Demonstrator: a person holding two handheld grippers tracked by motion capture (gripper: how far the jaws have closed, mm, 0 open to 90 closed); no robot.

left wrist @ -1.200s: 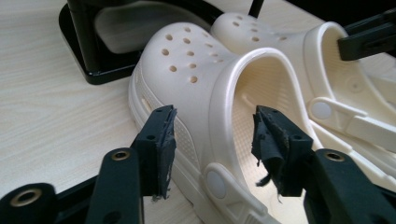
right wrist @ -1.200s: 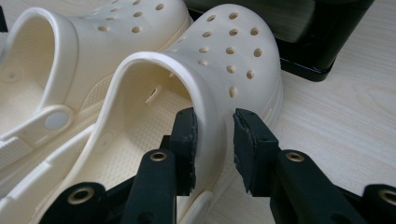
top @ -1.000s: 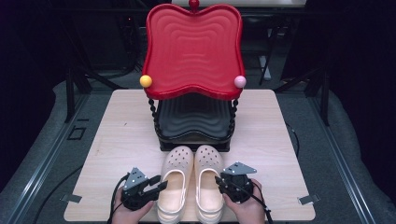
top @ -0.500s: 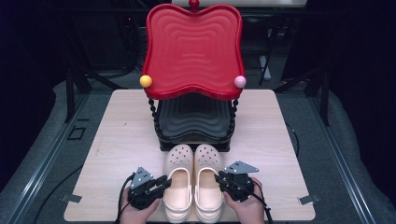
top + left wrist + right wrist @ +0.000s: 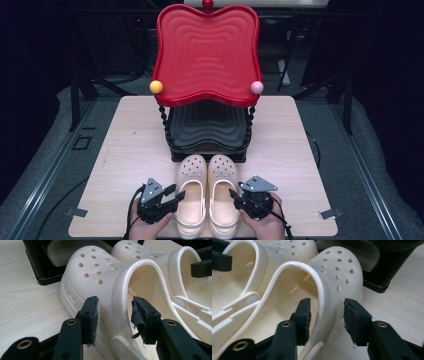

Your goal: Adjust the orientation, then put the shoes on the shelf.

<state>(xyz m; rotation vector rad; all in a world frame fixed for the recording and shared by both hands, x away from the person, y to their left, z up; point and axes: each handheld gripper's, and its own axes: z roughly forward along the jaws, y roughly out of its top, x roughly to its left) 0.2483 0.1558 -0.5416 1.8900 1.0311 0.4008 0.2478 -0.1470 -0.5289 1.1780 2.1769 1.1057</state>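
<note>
While the clogs (image 5: pixel 207 195) sat paired at lower centre before the rack (image 5: pixel 207 135), the left gripper (image 5: pixel 172 196) and right gripper (image 5: pixel 236 196) had just opened, jaws straddling each rim (nothing held); placement looked done, withdrawal left.

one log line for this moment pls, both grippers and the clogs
left gripper: jaws just opened, astride left clog outer wall, pads off | right gripper: jaws just opened, astride right clog outer wall, pads off | clogs: side by side on table
</note>
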